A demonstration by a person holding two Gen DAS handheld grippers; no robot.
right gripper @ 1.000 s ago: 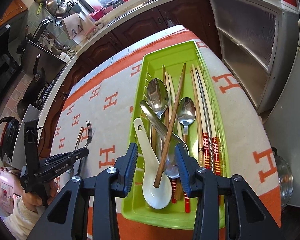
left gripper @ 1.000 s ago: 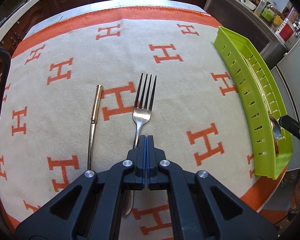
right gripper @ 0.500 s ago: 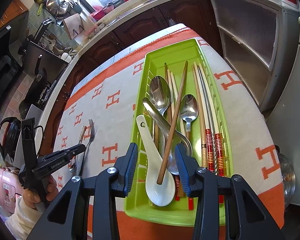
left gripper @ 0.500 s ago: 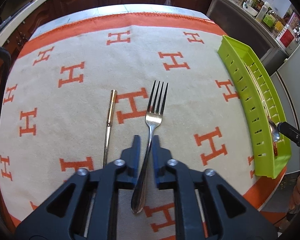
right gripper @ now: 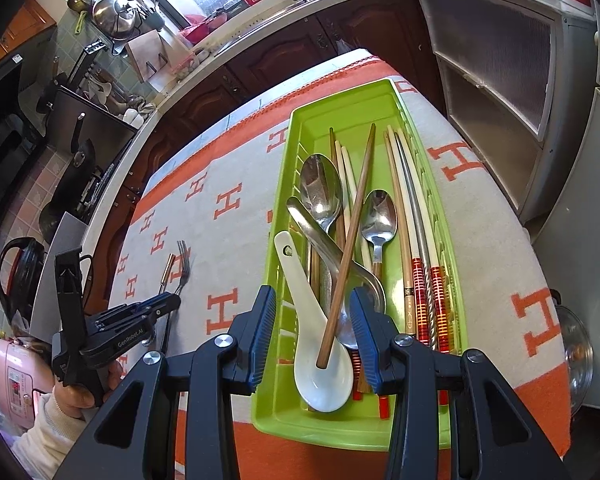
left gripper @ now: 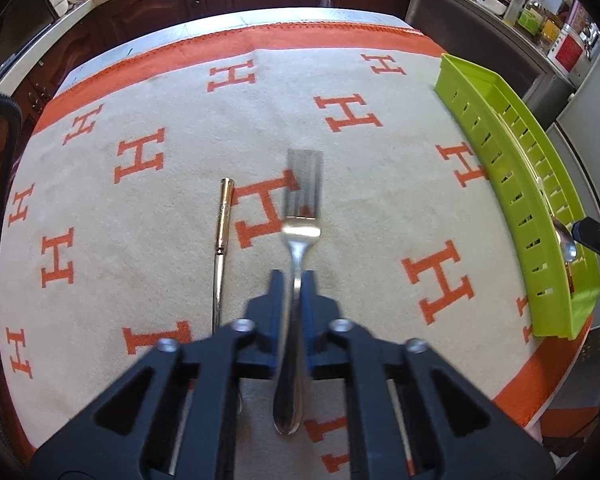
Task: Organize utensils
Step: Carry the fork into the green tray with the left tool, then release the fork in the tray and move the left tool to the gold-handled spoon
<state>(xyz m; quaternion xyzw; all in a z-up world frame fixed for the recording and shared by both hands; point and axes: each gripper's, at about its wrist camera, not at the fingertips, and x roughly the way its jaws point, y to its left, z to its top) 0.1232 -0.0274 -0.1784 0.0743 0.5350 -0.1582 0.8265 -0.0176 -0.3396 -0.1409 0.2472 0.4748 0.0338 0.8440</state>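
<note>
A steel fork [left gripper: 303, 216] lies lengthwise on the H-patterned cloth, its tines blurred. My left gripper [left gripper: 294, 286] has its jaws closing tight on the fork's handle, and the blue pads press both sides. A thin gold-handled utensil [left gripper: 224, 216] lies parallel, just left of the fork. In the right wrist view the left gripper [right gripper: 168, 304] and fork [right gripper: 183, 264] appear at the far left. My right gripper [right gripper: 312, 320] hovers open over the near end of the green tray [right gripper: 340, 92], gripping nothing. A white ceramic spoon [right gripper: 324, 372] and brown chopstick [right gripper: 348, 240] lie below it.
The green tray [left gripper: 500, 152] stands along the cloth's right edge, holding several spoons and chopsticks. The right gripper's tip [left gripper: 596, 236] pokes in beside it. Dark kitchen cabinets ring the table. A hand [right gripper: 80, 392] holds the left gripper by a pink appliance.
My left jaws opened, came down around the fork's handle and closed on it. The fork's tines now look blurred. The right gripper has stayed where it was.
</note>
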